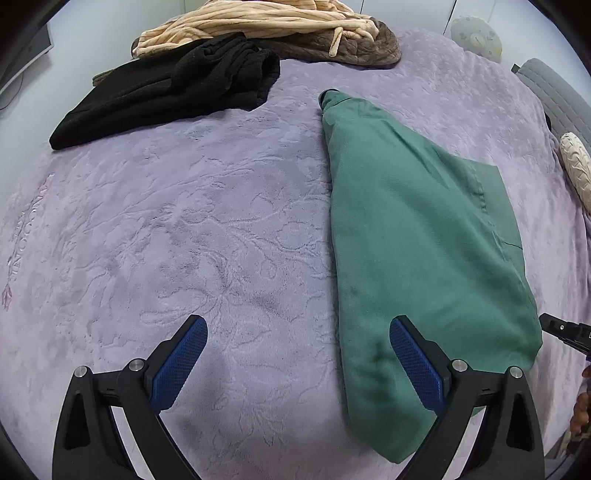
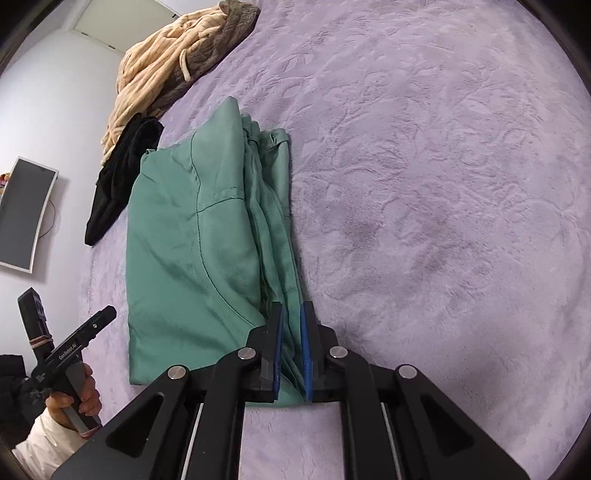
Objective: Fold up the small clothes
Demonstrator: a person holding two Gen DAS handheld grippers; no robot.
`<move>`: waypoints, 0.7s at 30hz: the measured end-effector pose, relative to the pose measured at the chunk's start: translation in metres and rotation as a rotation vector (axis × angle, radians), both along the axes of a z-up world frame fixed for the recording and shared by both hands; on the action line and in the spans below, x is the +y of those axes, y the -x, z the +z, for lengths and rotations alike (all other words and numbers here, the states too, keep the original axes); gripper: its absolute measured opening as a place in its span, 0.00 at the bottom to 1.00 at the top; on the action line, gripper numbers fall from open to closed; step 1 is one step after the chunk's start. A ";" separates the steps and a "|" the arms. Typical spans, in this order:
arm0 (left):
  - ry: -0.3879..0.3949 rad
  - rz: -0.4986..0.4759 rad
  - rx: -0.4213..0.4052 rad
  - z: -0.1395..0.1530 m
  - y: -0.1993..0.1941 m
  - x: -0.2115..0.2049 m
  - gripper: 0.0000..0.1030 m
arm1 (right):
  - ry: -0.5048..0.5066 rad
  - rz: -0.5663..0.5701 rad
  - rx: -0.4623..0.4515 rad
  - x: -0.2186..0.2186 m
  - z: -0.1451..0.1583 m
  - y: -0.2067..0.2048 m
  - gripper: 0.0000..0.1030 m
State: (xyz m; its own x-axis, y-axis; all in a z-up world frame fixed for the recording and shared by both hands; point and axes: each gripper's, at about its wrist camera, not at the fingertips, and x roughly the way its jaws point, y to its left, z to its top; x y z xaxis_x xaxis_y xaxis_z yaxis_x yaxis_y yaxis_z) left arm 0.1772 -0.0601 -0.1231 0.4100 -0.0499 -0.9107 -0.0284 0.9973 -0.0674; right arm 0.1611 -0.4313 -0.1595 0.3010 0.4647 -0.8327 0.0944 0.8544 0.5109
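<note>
While the left gripper (image 1: pixel 298 328) gapes empty, the right gripper's (image 2: pixel 291 314) narrow jaws half-hide the green garment's (image 2: pixel 184 240) edge, grip unclear.

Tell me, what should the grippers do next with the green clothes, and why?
Probably lift the right gripper away. The green clothes lie folded flat on the purple blanket, layered edges sit loosely between its parted jaws, and the left gripper is wide open, holding nothing.

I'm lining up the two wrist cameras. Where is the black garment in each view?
Left wrist: black garment lies upper left, in front of the beige blanket.
Right wrist: black garment at left, between the beige blanket and the green garment.
Shared landmark: the beige blanket.
</note>
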 end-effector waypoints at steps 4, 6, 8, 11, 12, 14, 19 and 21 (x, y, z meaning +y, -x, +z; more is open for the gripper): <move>0.014 -0.016 0.021 -0.005 -0.004 -0.005 0.97 | -0.002 -0.006 -0.010 0.000 0.001 -0.008 0.72; 0.023 -0.015 0.035 -0.009 -0.006 -0.006 0.97 | -0.021 -0.004 -0.004 -0.001 0.000 -0.011 0.72; 0.020 -0.015 0.040 -0.010 -0.004 -0.007 0.97 | -0.032 0.001 0.002 0.000 -0.003 -0.014 0.72; 0.028 -0.007 0.071 -0.016 -0.006 -0.006 0.97 | -0.047 0.016 -0.001 0.003 -0.004 -0.018 0.73; 0.033 -0.001 0.086 -0.018 -0.007 -0.006 0.97 | -0.052 0.022 -0.001 0.004 -0.005 -0.019 0.75; 0.047 0.004 0.087 -0.019 -0.007 -0.004 0.97 | -0.066 0.033 -0.002 0.007 -0.005 -0.022 0.78; 0.049 -0.001 0.076 -0.019 -0.010 -0.003 0.99 | -0.112 0.049 0.000 0.009 -0.009 -0.029 0.79; 0.102 -0.014 0.082 -0.016 -0.013 -0.001 0.99 | -0.157 0.054 0.003 0.008 -0.012 -0.033 0.81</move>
